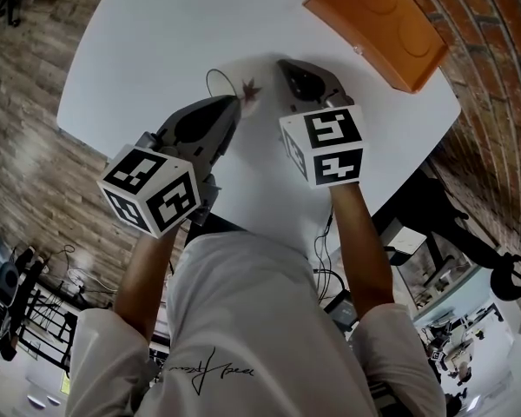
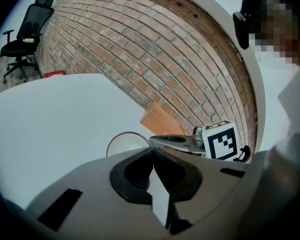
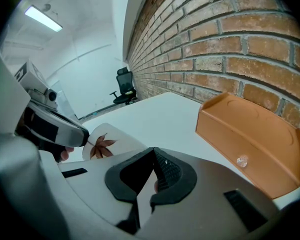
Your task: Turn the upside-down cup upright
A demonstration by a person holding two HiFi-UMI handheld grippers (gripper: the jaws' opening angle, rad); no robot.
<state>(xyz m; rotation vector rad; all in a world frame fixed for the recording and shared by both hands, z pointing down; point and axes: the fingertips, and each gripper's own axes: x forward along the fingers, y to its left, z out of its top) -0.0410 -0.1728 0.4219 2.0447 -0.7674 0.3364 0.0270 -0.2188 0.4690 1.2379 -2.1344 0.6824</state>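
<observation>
A white cup with a brown leaf print hangs tilted over the white table, its open rim facing left. My left gripper reaches it from the near left, and its jaws look shut on the cup's wall near the rim. From the right gripper view the left gripper shows pinching the cup at its edge. Just right of the cup's base end my right gripper is shut with nothing in it; whether it touches the cup is hidden.
An orange tray lies at the table's far right corner by the brick wall. The table's near edge is right under my arms. A black office chair stands on the floor beyond the table's far side.
</observation>
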